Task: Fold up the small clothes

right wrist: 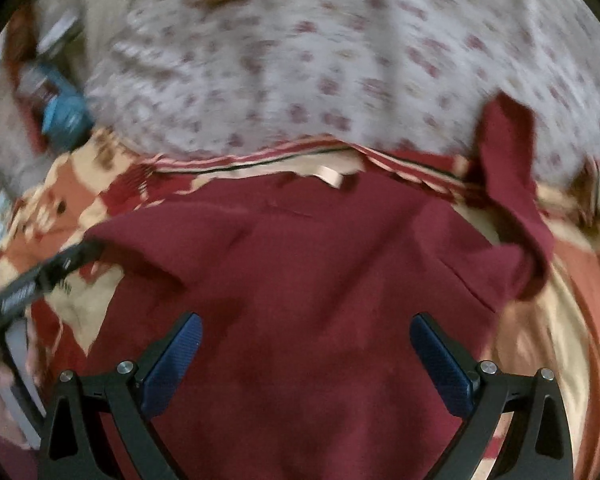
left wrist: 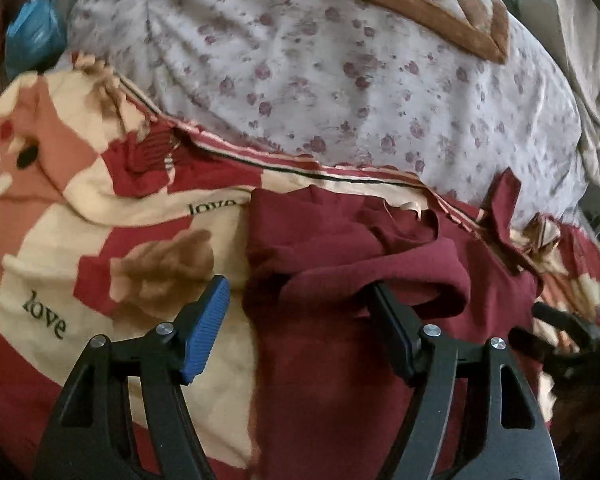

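Note:
A small maroon garment (left wrist: 340,264) lies on a red-and-cream "love" blanket (left wrist: 112,208); it also fills the middle of the right wrist view (right wrist: 312,264). My left gripper (left wrist: 300,304) is open at the garment's left edge, its right finger (left wrist: 396,336) under a lifted fold and its left finger (left wrist: 206,328) over the blanket. My right gripper (right wrist: 306,356) is open and empty, just above the garment's near part. One sleeve (right wrist: 508,168) sticks out at the far right. The left gripper shows at the left of the right wrist view (right wrist: 40,276).
Behind the blanket lies a floral white bedsheet (left wrist: 320,72). A brown quilted cushion (left wrist: 432,4) sits at the far end. A blue plastic bag (left wrist: 32,28) lies at the far left. The right gripper shows dark at the right edge of the left wrist view (left wrist: 568,340).

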The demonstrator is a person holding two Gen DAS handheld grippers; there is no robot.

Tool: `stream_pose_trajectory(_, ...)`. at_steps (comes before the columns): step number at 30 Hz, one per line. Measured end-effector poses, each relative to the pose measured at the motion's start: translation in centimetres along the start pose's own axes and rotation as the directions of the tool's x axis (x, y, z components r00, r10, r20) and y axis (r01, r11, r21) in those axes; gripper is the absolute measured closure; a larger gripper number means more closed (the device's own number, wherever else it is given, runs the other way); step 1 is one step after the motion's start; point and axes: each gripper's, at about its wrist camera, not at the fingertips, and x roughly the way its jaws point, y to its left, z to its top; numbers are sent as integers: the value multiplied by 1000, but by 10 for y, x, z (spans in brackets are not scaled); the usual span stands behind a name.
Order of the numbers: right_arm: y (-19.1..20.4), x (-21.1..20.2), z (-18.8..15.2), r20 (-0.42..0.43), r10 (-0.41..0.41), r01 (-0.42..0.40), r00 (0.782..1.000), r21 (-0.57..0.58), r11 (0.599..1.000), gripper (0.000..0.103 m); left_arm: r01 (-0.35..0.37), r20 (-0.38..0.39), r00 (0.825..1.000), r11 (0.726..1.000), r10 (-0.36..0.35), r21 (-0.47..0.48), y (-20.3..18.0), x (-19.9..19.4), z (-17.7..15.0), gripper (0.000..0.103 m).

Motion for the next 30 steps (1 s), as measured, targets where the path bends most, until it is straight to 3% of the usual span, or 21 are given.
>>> stream_pose_trajectory(1, 9, 2, 1, 4, -9, 9, 1000, -41, 999, 0, 57, 4, 998, 998, -57, -14, 4, -3, 0, 32)
stream_pose_trajectory(3, 19, 6, 1, 7, -27, 28, 1000, -96, 995, 0, 215, 25, 976, 977, -215, 7, 0, -14, 0, 32)
stream_pose_trajectory(6, 37, 20, 5, 1, -26, 26, 1000, -159, 987, 0, 250, 100, 960, 963, -260, 104, -12, -34, -1, 32)
stream_pose_trajectory(8, 46, 30, 10, 4, -36, 36, 999, -178, 983, 0, 260, 117, 955, 959, -273, 115, -10, -38, -1, 32)
stream_pose_trajectory(10, 48, 38, 17, -2, -106, 104, 994, -175, 979, 0, 235, 113, 963, 968, -244, 87, -3, -33, -2, 32)
stream_pose_trajectory(12, 37, 33, 21, 21, -129, 130, 991, -129, 983, 0, 165, 109, 979, 984, -170, 61, 6, -22, 1, 32)
stream_pose_trajectory(15, 20, 28, 21, 6, -136, 136, 991, -66, 989, 0, 28, 66, 997, 1000, -28, 6, 22, -1, 2, 32)
stream_pose_trajectory(17, 10, 22, 16, -11, -116, 116, 993, -32, 993, 0, -49, 9, 999, 998, 49, -46, 32, 17, 3, 32)
stream_pose_trajectory(21, 8, 19, -6, -85, 13, -12, 996, 9, 1000, 0, -129, -68, 990, 989, 123, -79, 43, 42, -1, 32)
stream_pose_trajectory(24, 15, 27, -19, -153, 202, -193, 967, 74, 978, 0, -140, -68, 989, 986, 134, -95, 45, 49, -1, 32)
stream_pose_trajectory(27, 23, 38, -21, -149, 339, -317, 929, 153, 936, 0, -113, -37, 993, 987, 109, -114, 44, 42, 1, 32)
stream_pose_trajectory(30, 30, 44, -18, -132, 368, -342, 921, 185, 921, 0, -64, 50, 996, 990, 70, -125, 43, 27, 5, 32)
